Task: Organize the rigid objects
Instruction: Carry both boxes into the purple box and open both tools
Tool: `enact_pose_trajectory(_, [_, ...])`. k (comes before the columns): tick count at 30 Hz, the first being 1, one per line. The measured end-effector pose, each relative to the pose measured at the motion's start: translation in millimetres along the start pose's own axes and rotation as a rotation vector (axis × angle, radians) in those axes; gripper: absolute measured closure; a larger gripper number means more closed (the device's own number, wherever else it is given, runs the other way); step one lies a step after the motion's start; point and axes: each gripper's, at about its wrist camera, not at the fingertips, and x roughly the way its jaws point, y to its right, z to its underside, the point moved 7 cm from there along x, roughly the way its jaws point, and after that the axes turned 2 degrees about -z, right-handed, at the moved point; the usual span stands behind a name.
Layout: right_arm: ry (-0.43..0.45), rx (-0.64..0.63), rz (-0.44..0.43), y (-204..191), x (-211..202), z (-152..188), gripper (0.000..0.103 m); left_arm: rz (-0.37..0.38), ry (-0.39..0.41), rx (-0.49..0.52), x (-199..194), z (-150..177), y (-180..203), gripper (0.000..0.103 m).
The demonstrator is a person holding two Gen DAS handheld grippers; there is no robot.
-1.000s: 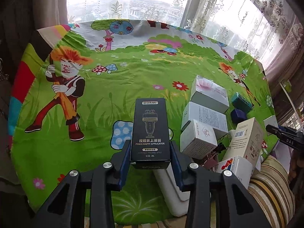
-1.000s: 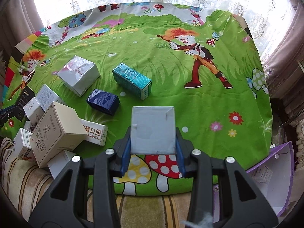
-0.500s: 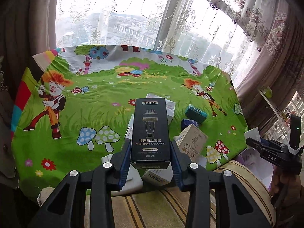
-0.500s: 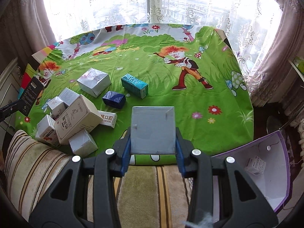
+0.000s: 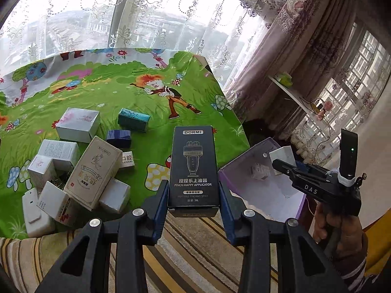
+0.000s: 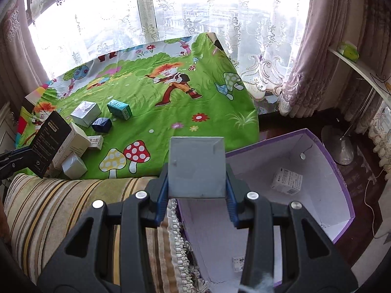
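Black box (image 5: 194, 168): upright, clenched in left gripper (image 5: 194, 202) jaws, near edge of green cloth (image 5: 110, 97).
Box pile (image 5: 80, 168): left on cloth.
Grey box (image 6: 197, 167): clamped in right gripper (image 6: 196, 195) jaws, at purple bin (image 6: 325, 146) left rim.
Bin contents: small white carton (image 6: 287, 180).

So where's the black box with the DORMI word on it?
The black DORMI box is pinched in the left gripper, up over the striped cushion, between the box pile and the purple bin.

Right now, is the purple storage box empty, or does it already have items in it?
Not empty. The purple box is open-topped, and a small white carton lies on its white floor, with another small white box nearer the camera.
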Motion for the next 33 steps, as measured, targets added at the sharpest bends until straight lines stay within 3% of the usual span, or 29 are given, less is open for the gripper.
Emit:
enact_pose_trajectory(9, [-0.045,0.058,0.086,48,10,27,0.059,0.168,-0.181,0.009,65,12,85,0.063])
enact_pose_trajectory(16, [-0.057,0.074,0.12,64,12,35,0.059,0.171,-0.26,0.053,98,26,122,0.063])
enact_pose_trajectory(27, [-0.07,0.098,0.11,69,18,41,0.059,0.177,-0.295,0.009,116,31,118,0.061])
enact_pose_trajectory(29, [-0.076,0.105,0.108,69,19,42,0.055,0.18,-0.29,0.002,115,30,117,0.057])
enact_pose_trajectory(31, [-0.077,0.115,0.108,70,19,42,0.039,0.183,-0.285,-0.005,115,29,116,0.048])
enact_pose_trajectory(33, [-0.07,0.116,0.109,70,17,41,0.034,0.184,-0.277,-0.014,113,28,115,0.045])
